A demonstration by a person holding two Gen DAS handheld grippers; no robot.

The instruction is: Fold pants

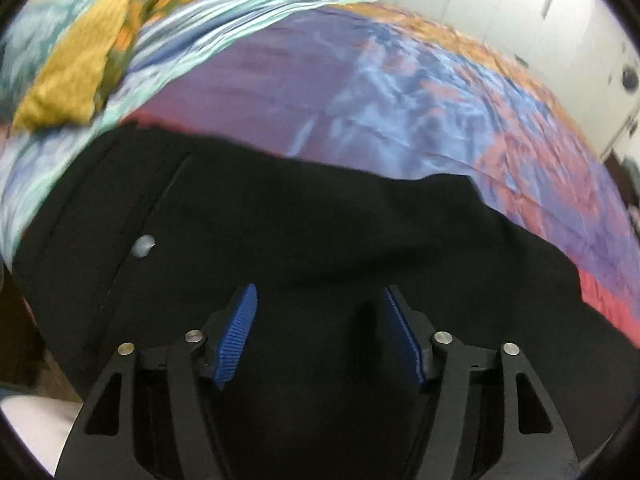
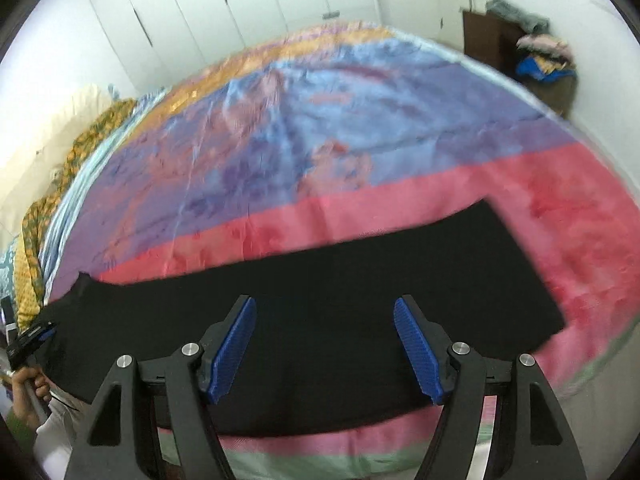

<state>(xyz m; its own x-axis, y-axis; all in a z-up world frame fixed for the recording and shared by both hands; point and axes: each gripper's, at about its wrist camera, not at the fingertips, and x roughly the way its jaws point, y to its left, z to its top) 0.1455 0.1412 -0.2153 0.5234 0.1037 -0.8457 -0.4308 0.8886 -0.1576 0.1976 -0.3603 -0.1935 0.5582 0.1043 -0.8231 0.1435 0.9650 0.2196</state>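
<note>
Black pants [image 2: 320, 300] lie flat along the near edge of a bed, folded lengthwise, with the leg ends at the right. In the left wrist view the waist part of the pants [image 1: 280, 240] fills the lower frame, with a silver button [image 1: 143, 246] at the left. My left gripper [image 1: 320, 312] is open and empty just above the waist cloth. My right gripper [image 2: 324, 328] is open and empty above the middle of the legs. The left gripper also shows in the right wrist view [image 2: 34, 338] at the far left, by the waist.
The bed carries a colourful bedspread [image 2: 304, 128] in blue, purple, red and orange. A yellow patterned cloth [image 1: 80, 68] lies bunched at the bed's left end. White wardrobe doors [image 2: 224, 4] stand behind. A dark piece of furniture with piled clothes [image 2: 540, 52] stands at the back right.
</note>
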